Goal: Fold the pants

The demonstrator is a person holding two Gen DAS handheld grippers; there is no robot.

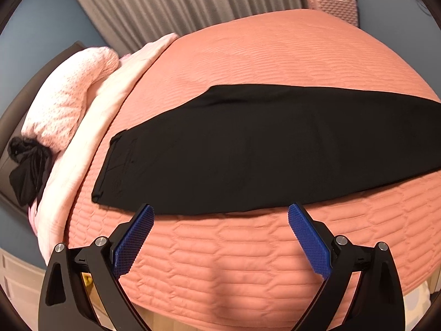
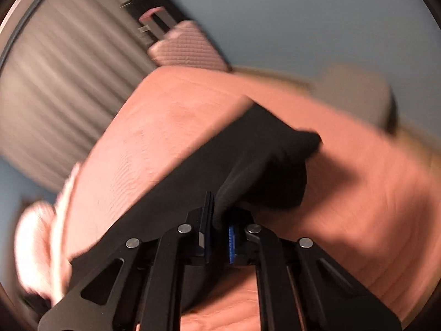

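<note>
Black pants (image 1: 261, 149) of smooth, thin fabric lie stretched flat across the middle of a salmon-pink quilted bedspread (image 1: 275, 55), already laid leg over leg into one long band, with the waistband end toward the left of the left wrist view and the legs running off to the right. In the right wrist view, which is smeared by motion, the leg end of the pants (image 2: 264, 165) is bunched and lifted off the bedspread (image 2: 358, 207), its fabric gathered into the right gripper (image 2: 220, 231), whose jaws are pressed together and pinching the cloth between a black finger and a blue textured pad (image 2: 232, 244). The left gripper (image 1: 220, 215) hangs just short of the near edge of the pants, its jaws spread wide with nothing between the blue pads (image 1: 135, 240).

Beside the waistband end, a pale pink blanket (image 1: 104, 115) and a pink speckled pillow (image 1: 69, 96) border the bedspread, with a crumpled black garment (image 1: 27, 165) next to the pillow. Beyond the bed hang grey pleated curtains (image 1: 179, 2), and a pink hard-shell suitcase (image 1: 336, 8) stands by the blue wall (image 1: 41, 27).
</note>
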